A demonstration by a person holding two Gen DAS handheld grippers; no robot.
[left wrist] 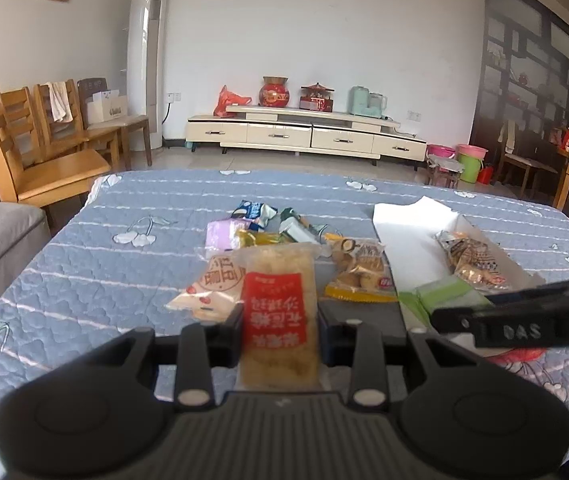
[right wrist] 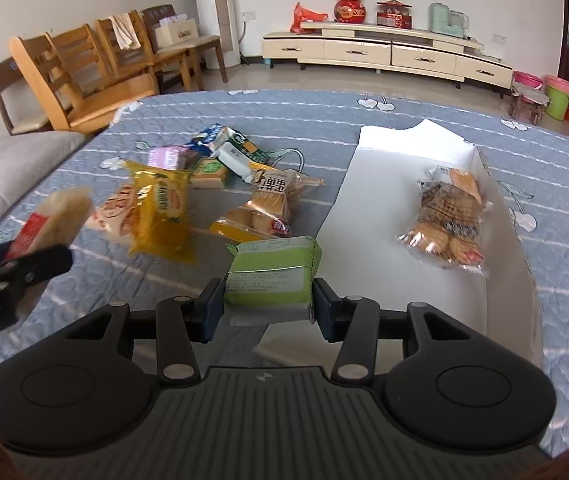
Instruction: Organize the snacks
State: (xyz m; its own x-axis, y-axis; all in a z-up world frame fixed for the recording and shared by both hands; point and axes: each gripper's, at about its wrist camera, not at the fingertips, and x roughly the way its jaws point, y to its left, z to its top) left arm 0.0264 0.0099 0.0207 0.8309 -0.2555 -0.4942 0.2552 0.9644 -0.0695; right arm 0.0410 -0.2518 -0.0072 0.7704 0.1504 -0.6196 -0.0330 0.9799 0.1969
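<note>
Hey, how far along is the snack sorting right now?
Early. Done: one biscuit packet lies in the white box. In hand: the left gripper clamps a red-label snack bar; the right gripper holds a green packet. Left: a pile of snacks on the blue quilt.

Our two handheld grippers, all matte black plastic

Our left gripper (left wrist: 280, 330) and right gripper (right wrist: 269, 306) look the same: wide ribbed base, a round disc on each side, and angled link arms with pale round pivot caps running out to dark blue fingers (right wrist: 208, 310). From the left cam we can read raised "0AS" lettering on the side of the right one's finger.
</note>
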